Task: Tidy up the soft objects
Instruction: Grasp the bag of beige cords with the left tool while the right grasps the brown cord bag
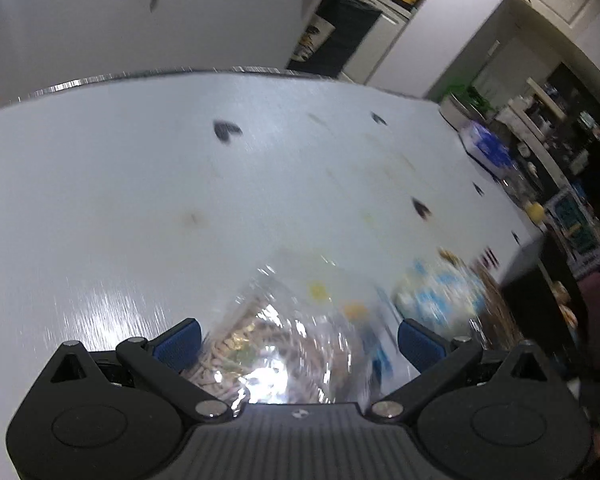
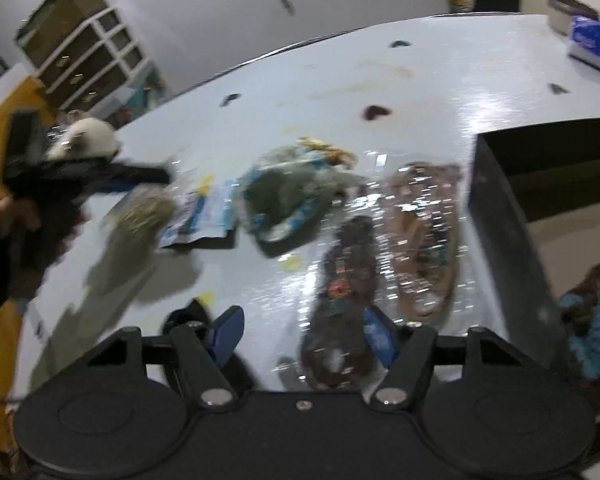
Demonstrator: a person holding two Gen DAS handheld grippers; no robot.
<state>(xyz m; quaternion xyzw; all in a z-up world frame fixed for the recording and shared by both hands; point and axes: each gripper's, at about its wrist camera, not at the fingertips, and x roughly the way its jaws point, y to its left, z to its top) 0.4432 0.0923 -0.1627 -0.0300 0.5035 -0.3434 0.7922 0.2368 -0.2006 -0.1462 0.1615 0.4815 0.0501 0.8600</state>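
Note:
Several clear plastic bags of soft things lie on a white table [image 2: 420, 80]. In the left wrist view, my left gripper [image 1: 298, 338] is open, with a clear bag of tan pellets [image 1: 260, 352] between its blue pads, blurred. A blue-and-white bag [image 1: 440, 296] lies to its right. In the right wrist view, my right gripper [image 2: 304, 334] is open just above the table, with a dark brown bag [image 2: 344, 292] by its right pad. A tan bag [image 2: 424, 232], a grey-and-blue bag [image 2: 292, 196] and the pellet bag [image 2: 140, 216] under the left gripper [image 2: 84, 176] lie beyond.
A black bin [image 2: 504, 216] stands at the table's right edge. A blue-and-white pack [image 2: 592, 40] sits at the far right corner. Dark spots mark the tabletop. A drawer unit [image 2: 84, 56] stands behind on the left. Blue and brown cloth [image 2: 596, 304] lies low on the right.

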